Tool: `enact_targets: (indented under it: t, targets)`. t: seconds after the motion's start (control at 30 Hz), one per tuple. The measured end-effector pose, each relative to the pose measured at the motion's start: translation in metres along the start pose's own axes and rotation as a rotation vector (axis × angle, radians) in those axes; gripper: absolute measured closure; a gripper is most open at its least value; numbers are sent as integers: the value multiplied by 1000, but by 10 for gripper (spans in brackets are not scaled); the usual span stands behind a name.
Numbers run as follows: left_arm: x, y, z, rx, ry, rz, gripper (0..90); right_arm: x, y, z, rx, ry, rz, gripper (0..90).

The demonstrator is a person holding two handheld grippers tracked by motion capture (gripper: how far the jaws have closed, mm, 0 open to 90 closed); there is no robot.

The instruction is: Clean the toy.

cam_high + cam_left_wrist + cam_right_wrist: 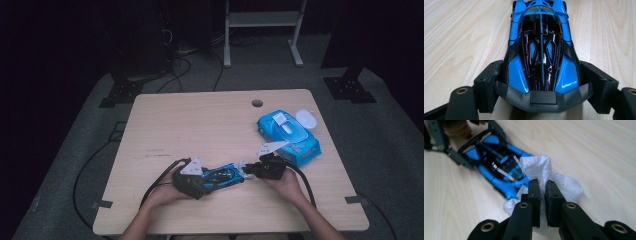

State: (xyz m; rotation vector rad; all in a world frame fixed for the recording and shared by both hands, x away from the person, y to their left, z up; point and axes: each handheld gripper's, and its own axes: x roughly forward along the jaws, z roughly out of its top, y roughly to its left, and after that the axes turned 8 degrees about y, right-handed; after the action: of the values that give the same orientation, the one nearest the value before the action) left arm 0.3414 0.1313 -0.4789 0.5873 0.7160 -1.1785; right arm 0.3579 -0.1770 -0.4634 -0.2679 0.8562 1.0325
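Blue wipes pack (289, 132) lies beyond tool-held toy car (222, 176).

The toy car (540, 50) is bright blue with a glossy black top carrying thin purple lines. The wipe (544, 173) is white. The bench (200, 125) is pale wood-grain. The wipes packet (292, 135) is blue.

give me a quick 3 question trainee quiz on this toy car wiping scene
1. True or false: the left gripper clamps the blue toy car by its sides.
2. What does the right gripper hold? A sponge, B white wipe, C brush.
3. On the table, the blue wipes pack has its lid ____.

Key: 1 true; 2 B, the white wipe, which is at one end of the car; 3 open.
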Motion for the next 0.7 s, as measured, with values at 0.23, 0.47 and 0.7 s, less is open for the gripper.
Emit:
enact_targets:
  t: [0.23,0.47,0.7]
  targets:
    - [0,0,0,3,1,2,241,-2,13,-1,-24,10,41,836]
    - [0,0,0,4,0,1,241,6,26,13,-59,-7,67,838]
    - [0,0,0,6,-1,1,241,19,41,23,-94,-15,97,839]
